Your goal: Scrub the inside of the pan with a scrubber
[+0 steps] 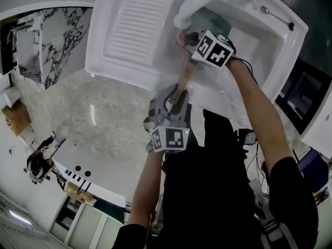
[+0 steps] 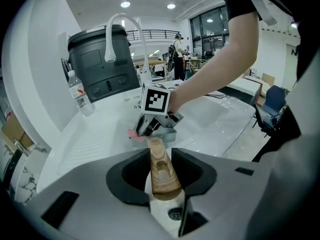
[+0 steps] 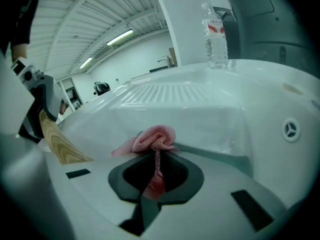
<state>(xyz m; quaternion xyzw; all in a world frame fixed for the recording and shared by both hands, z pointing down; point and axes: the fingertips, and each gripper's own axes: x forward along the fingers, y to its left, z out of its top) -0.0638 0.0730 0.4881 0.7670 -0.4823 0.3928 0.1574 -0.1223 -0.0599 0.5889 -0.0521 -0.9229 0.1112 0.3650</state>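
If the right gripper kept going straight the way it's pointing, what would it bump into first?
Most likely the pan: the right gripper is shut on a pink scrubber, and the pan's teal rim shows just beyond it. Depth is hard to judge; the white sink lies behind.

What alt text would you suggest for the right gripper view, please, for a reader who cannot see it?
The right gripper is shut on a pink scrubber, bunched beyond its jaws above a white sink. A wooden handle enters at left, and a water bottle stands on the sink's far ledge.
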